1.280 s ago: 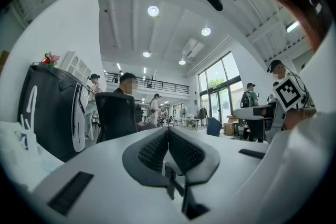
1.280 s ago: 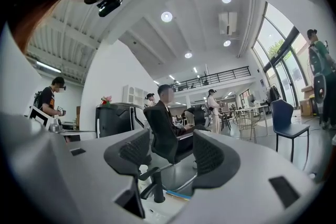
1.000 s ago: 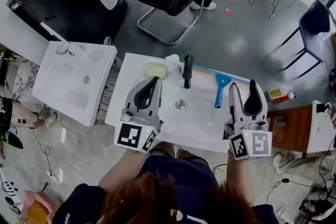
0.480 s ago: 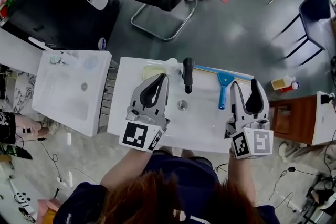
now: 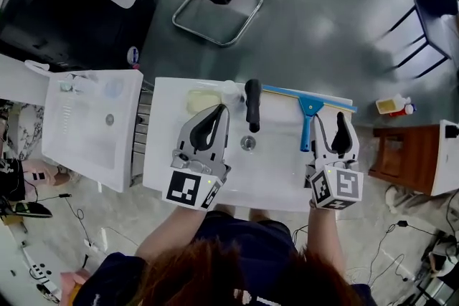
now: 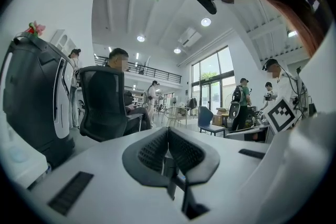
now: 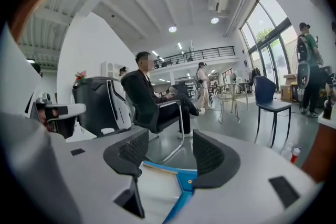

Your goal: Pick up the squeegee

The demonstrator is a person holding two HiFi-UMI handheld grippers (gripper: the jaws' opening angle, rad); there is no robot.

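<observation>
Blue squeegee (image 5: 307, 127) lay on the white table (image 5: 280, 172), blade along the far edge, handle pointing toward the person, right gripper (image 5: 331, 118) just beside it (jaws apart, empty), left gripper (image 5: 218, 112) jaws pressed together.

The head camera looked steeply down from above onto the white worktop (image 5: 280, 168). Both gripper views sat low, close behind their jaws, facing out across the room; the right gripper view shared the blue squeegee (image 7: 186, 182) with the head view.
</observation>
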